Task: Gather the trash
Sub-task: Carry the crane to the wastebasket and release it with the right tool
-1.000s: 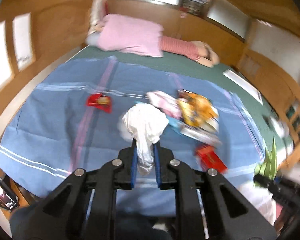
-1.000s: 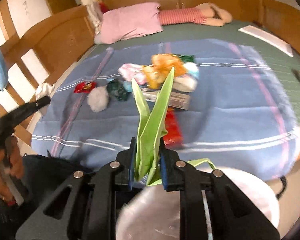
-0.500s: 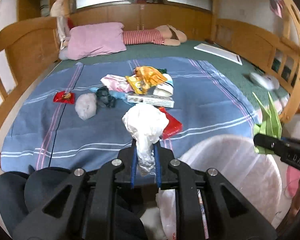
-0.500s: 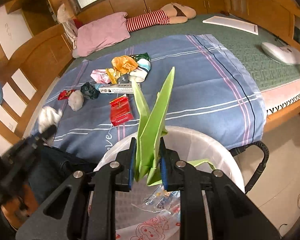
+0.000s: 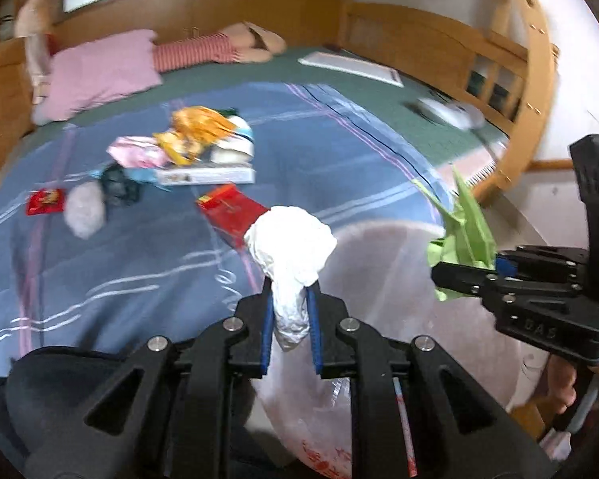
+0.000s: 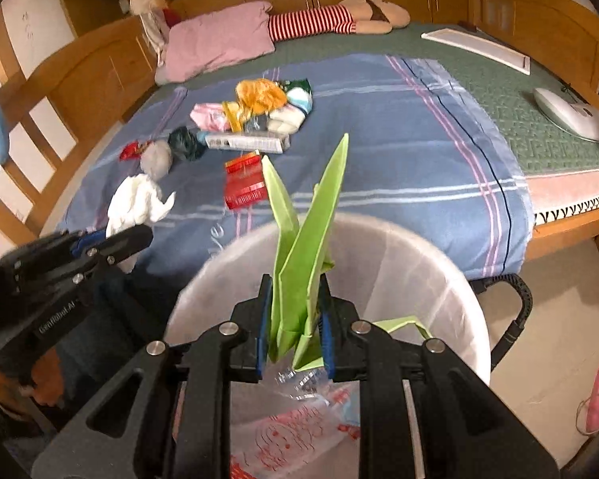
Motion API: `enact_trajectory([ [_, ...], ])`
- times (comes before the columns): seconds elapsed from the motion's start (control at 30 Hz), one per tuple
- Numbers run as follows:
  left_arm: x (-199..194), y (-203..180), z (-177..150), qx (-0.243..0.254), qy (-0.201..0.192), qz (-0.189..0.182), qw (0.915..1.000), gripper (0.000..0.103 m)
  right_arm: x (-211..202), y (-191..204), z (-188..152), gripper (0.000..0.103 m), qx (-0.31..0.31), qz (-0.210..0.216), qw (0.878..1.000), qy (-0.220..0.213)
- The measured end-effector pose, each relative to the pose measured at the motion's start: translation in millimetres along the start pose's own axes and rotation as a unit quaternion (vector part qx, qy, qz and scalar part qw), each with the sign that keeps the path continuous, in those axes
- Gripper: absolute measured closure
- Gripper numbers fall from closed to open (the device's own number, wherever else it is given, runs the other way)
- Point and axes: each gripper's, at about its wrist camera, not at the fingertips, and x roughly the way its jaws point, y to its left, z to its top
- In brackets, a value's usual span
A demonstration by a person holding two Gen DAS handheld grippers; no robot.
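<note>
My left gripper is shut on a crumpled white tissue, held at the near rim of a white bin. My right gripper is shut on a folded green paper, held over the open bin lined with a clear bag. The right gripper and green paper also show in the left wrist view, and the left gripper with the tissue shows in the right wrist view. More trash lies on the blue blanket: a red packet, a long box, an orange wrapper, a grey wad.
The bin stands on the floor against the bed's front edge. A pink pillow and a striped doll lie at the bed's far end. A white device rests on the green mat at right. A black cable hangs by the bin.
Both grippers have swung from over the bed toward the bin. The left gripper with the tissue has moved right to the bin's rim. The right gripper holds the green paper over the bin.
</note>
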Motion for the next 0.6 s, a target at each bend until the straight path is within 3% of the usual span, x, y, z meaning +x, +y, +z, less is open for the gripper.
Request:
enact_trajectory([
  [0.07, 7.1, -1.9, -2.0, 0.000, 0.015, -0.021, 0.9997, 0.087, 5.6, -4.0, -5.2, 0.081, 0.003, -0.004, 1.000, 0.018],
  [0.17, 15.5, -1.9, -4.4, -0.005, 0.030, -0.030, 0.9991, 0.087, 9.1, -3.7, -9.7, 0.072, -0.003, -0.026, 0.999, 0.027],
  [0.23, 19.7, -0.8, -5.7, -0.009, 0.039, -0.040, 0.9984, 0.087, 8.9, -2.1, -10.8, 0.058, -0.011, -0.045, 0.999, 0.025],
  [0.3, 23.1, -1.4, -6.7, -0.009, 0.046, -0.055, 0.9974, 0.087, 3.9, -2.2, -9.1, 0.034, -0.010, -0.059, 0.998, 0.010],
  [0.53, 32.2, -12.9, -12.1, 0.014, 0.069, -0.108, 0.9916, 0.086, -17.2, -24.4, 0.2, 0.032, 0.057, -0.048, 0.996, -0.042],
  [0.57, 33.4, -16.2, -13.3, 0.021, 0.074, -0.117, 0.9901, 0.076, -18.4, -27.3, 1.1, 0.032, 0.067, -0.043, 0.996, -0.046],
  [0.6, 34.3, -19.0, -14.2, 0.026, 0.077, -0.122, 0.9891, 0.051, -19.3, -30.2, 1.5, 0.032, 0.077, -0.040, 0.995, -0.049],
])
